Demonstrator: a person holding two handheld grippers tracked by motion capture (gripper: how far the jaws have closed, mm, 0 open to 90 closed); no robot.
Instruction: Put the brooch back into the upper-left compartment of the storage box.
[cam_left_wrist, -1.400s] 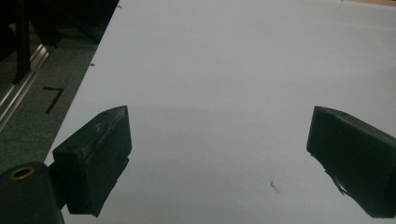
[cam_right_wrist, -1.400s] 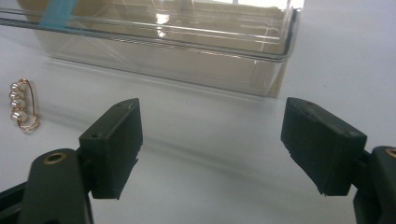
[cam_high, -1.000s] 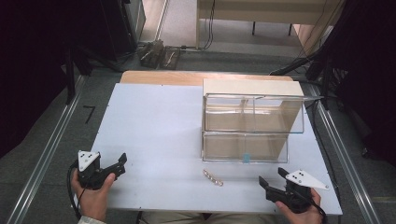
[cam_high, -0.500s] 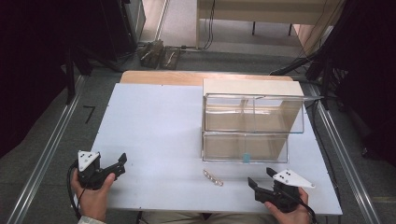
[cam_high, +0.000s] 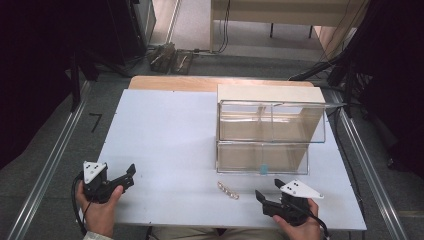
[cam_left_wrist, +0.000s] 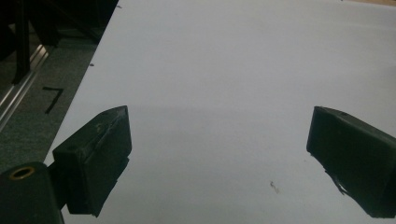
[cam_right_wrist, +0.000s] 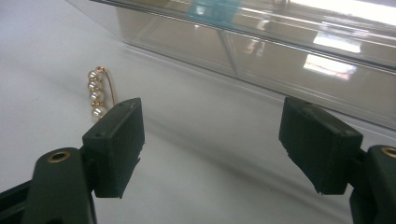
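Note:
A small gold pin set with pearls (cam_high: 228, 190) (cam_right_wrist: 98, 95) lies on the white table (cam_high: 165, 140) in front of a clear two-tier drawer box (cam_high: 267, 135) (cam_right_wrist: 261, 32). My right gripper (cam_high: 267, 190) (cam_right_wrist: 212, 135) is open near the front edge, just right of the pin, its left jaw close beside it and nothing between the jaws. At the front left my left gripper (cam_high: 131, 176) (cam_left_wrist: 219, 154) is open over bare table.
The lower drawer has a small blue handle (cam_high: 263, 169) (cam_right_wrist: 212, 8). A wooden board (cam_high: 200, 83) sits behind the table, with metal rails (cam_high: 50, 165) on both sides. The table's left edge (cam_left_wrist: 79, 93) runs close to my left gripper.
My right gripper has moved left along the front edge toward the pearl pin. The left gripper has stayed put.

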